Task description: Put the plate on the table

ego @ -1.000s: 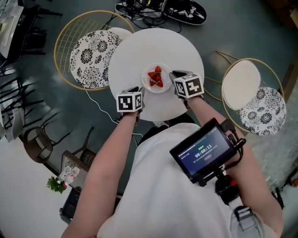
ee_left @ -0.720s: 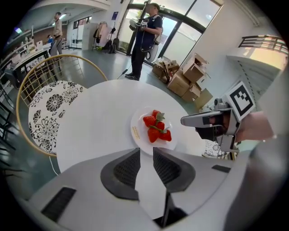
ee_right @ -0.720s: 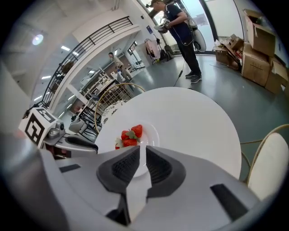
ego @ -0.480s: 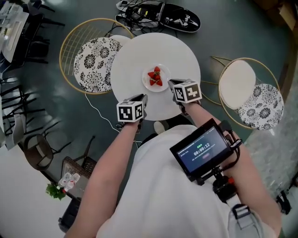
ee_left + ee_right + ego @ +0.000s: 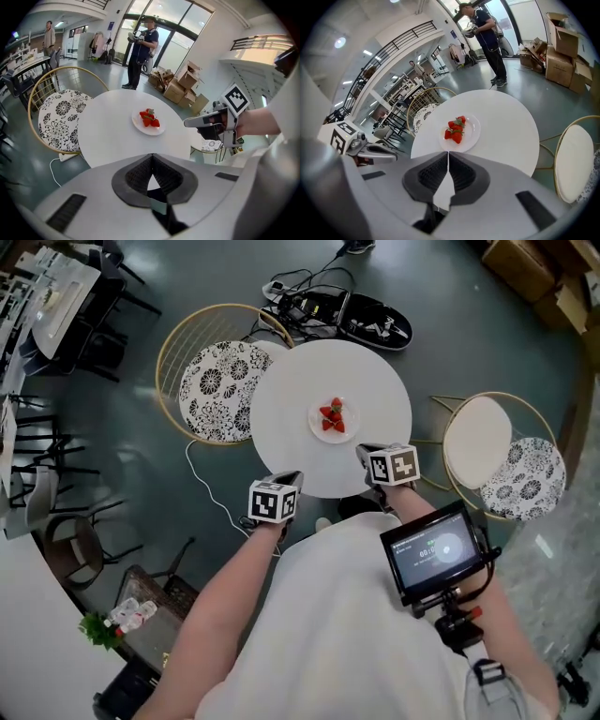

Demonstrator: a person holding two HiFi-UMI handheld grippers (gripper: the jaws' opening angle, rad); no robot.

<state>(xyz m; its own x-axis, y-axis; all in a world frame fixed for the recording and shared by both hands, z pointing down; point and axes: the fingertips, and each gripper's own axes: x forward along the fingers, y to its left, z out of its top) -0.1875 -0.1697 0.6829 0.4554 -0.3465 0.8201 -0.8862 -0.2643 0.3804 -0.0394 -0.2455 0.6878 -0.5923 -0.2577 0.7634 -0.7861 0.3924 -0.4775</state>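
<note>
A small white plate (image 5: 317, 424) carrying red strawberries (image 5: 332, 416) rests near the middle of the round white table (image 5: 286, 418). Both grippers hover at the table's near edge, well apart from the plate. My left gripper (image 5: 290, 478) is shut and empty, as is my right gripper (image 5: 365, 452). In the left gripper view the plate (image 5: 148, 129) lies beyond the closed left gripper (image 5: 151, 157), with the right gripper (image 5: 190, 123) off to the right. The right gripper view shows the plate (image 5: 471, 133) just past the closed right gripper (image 5: 448, 154).
A gold wire chair with a patterned cushion (image 5: 217, 386) stands left of the table. On the right is a second chair (image 5: 476, 441) with a patterned cushion (image 5: 534, 476) beside it. Cables and a black bag (image 5: 373, 326) lie on the floor. A person (image 5: 140, 47) stands near cardboard boxes (image 5: 180, 86).
Both grippers have pulled back from beside the plate to the table's near edge. The plate stays on the table. The head view has shifted and now takes in more floor.
</note>
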